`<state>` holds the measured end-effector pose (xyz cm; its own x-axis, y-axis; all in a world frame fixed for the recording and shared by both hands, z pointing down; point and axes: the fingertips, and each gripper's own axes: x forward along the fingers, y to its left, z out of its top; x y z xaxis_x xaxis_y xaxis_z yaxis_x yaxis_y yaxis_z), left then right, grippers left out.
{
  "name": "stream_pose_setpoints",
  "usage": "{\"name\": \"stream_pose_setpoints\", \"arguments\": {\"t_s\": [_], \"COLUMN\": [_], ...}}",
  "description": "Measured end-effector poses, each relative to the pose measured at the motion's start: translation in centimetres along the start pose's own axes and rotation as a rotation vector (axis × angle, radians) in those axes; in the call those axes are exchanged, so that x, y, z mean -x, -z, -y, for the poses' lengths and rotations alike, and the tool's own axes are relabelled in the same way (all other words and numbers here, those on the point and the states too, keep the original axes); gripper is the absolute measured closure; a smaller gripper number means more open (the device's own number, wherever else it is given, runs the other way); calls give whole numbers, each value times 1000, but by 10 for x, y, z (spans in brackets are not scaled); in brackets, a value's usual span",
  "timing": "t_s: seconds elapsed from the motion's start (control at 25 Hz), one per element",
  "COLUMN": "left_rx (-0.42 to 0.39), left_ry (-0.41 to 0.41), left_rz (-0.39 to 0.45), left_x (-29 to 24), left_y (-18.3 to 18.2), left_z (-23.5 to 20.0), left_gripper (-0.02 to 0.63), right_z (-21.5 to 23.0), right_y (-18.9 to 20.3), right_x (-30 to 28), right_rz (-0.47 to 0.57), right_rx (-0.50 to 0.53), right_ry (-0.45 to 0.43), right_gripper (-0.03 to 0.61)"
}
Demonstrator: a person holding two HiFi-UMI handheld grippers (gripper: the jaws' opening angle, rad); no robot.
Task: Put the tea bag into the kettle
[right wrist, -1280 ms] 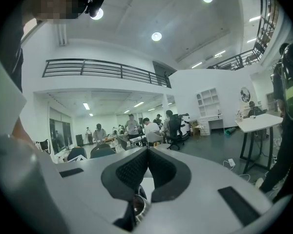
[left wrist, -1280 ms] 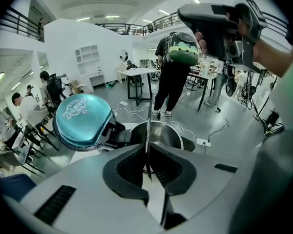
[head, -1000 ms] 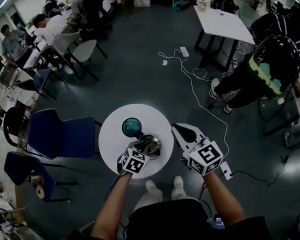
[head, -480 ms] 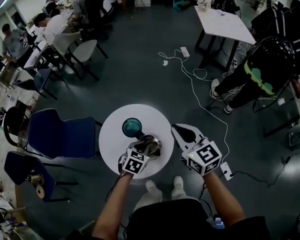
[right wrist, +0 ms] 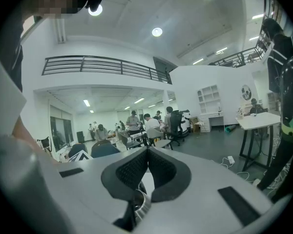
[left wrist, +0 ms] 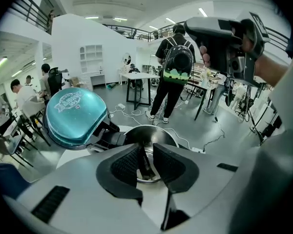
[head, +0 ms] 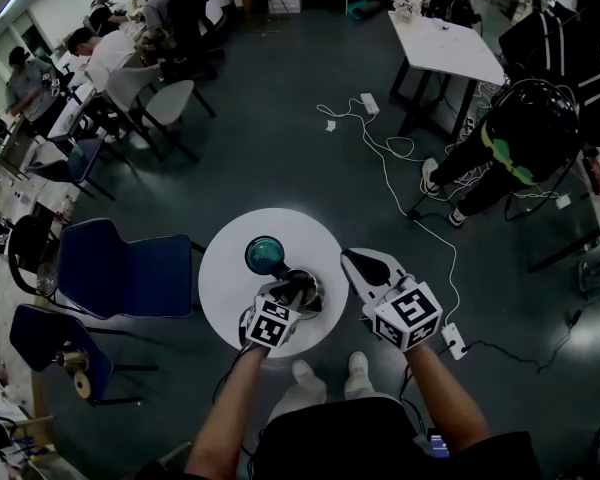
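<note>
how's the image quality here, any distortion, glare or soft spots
Head view: strong fisheye bend, even light, white round table sharp. Left gripper view: black vignette corners, steel kettle rim glints. Right gripper view: ceiling lamps blown out, railing lines bowed.

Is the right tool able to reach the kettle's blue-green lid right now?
Probably yes. The right tool hangs shut and empty beside the table, and the open lid has nothing over it. The left tool, holding the tea bag over the kettle, stands close by.
</note>
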<state>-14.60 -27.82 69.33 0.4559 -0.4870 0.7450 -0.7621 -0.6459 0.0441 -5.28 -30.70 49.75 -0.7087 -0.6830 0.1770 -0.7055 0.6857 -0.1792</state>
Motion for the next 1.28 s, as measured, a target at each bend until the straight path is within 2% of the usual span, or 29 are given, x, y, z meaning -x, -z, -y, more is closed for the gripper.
{"name": "stream_pose_setpoints", "arguments": {"t_s": [0.28, 0.56, 0.8, 1.16, 1.28], "left_rx": [18, 10, 59, 77, 110], "left_ry": [0, 8, 7, -42, -53], "left_rz": [-6, 33, 46, 147, 196], "left_x": [-3, 9, 18, 55, 66], "left_y": [-10, -21, -21, -51, -63], "left_z": [0, -1, 0, 8, 13], "left_gripper": [528, 548, 575, 592, 596], "right_z": [11, 4, -3, -14, -15], "right_y": [-4, -8, -9, -23, -25], "right_x": [3, 0, -1, 12, 15], "right_rz": [-5, -4, -5, 2, 8], "right_rx": [-4, 1, 15, 36, 39], "right_ry": [1, -3, -21, -60, -75], "right_gripper": [560, 560, 560, 560, 560]}}
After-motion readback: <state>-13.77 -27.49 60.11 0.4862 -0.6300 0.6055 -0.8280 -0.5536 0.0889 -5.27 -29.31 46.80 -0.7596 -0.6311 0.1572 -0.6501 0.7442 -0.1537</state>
